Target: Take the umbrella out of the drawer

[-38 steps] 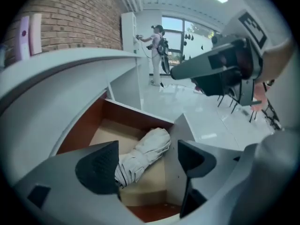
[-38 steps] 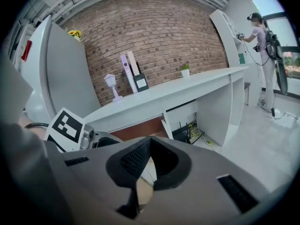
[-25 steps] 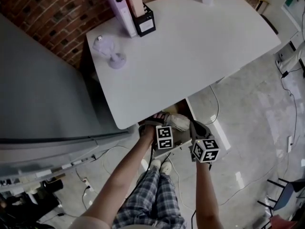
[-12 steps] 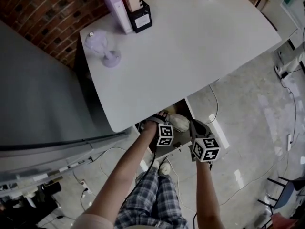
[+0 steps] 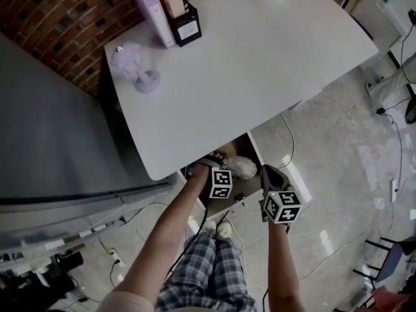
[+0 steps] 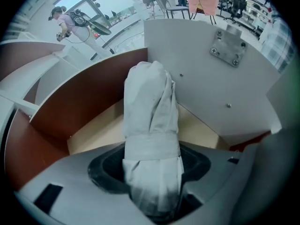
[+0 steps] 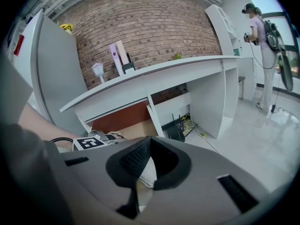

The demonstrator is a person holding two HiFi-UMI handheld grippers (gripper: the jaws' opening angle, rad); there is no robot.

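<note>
The left gripper [image 6: 152, 191] has sunk into the drawer [image 6: 70, 107]. Its jaws have just been closing and now pinch the lower end of the umbrella [image 6: 150, 121], which lies lengthwise inside the drawer on its pale floor.

The umbrella is folded and wrapped, so it is probably light, with soft, slippery cloth over a stiff core. The strap [image 6: 151, 146] round its middle looks like the firmest place to grip, since loose folds could slide.

The right gripper [image 7: 140, 172] hangs just outside the drawer front, jaws nearly together and holding nothing.

The umbrella's handle end is lost below the left jaws. In the head view the desk [image 5: 247, 64] covers most of the drawer, and I cannot identify the white patch seen through the right jaws
</note>
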